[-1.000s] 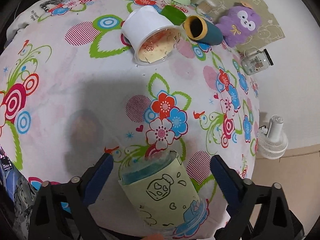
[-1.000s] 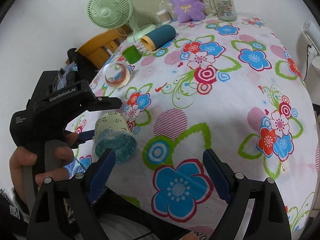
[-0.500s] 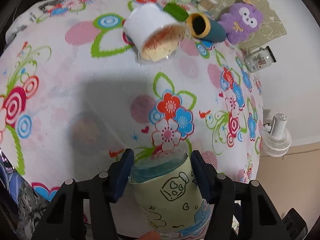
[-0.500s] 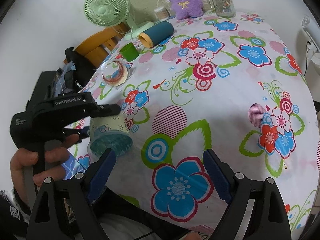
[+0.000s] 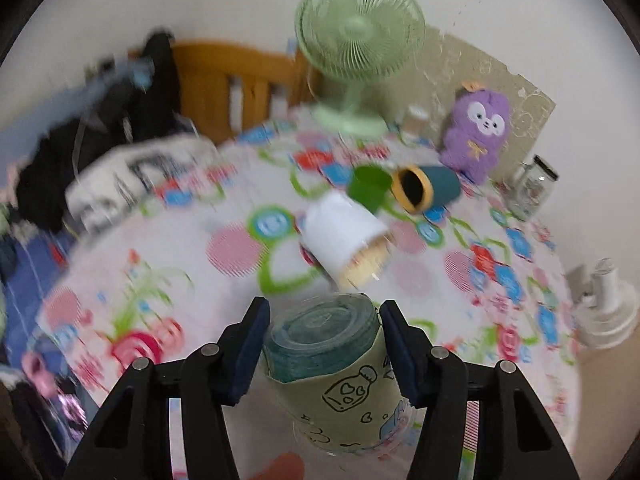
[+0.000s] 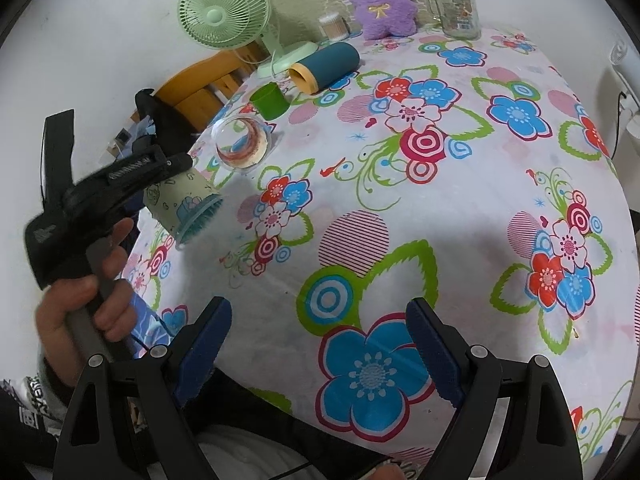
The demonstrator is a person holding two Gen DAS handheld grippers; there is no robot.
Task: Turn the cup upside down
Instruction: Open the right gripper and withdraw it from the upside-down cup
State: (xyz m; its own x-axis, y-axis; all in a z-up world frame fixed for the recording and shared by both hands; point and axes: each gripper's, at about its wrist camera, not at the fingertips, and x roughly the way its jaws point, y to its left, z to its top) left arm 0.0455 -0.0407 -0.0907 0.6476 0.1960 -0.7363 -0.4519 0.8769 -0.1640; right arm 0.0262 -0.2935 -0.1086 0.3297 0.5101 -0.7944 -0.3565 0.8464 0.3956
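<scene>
Left hand-held gripper (image 5: 324, 344) pinching cup (image 5: 336, 364), lifted off tabletop (image 6: 400, 208), tilted. Right hand-held gripper (image 6: 320, 354) spread, idle. My worry: thin wall buckles or slips mid-turn; swing may strike white tub (image 5: 344, 236) just beyond.

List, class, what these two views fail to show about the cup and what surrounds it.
- Cup rim: left wrist view, cut off by the bottom edge; right wrist view, too blurred to tell whether it is empty.
- Left gripper fingers: right wrist view, hidden behind its own body, so the grip on the cup is not shown there.
- Things left of the table: left wrist view, motion blur.
- Jar label: both views, too small.
</scene>
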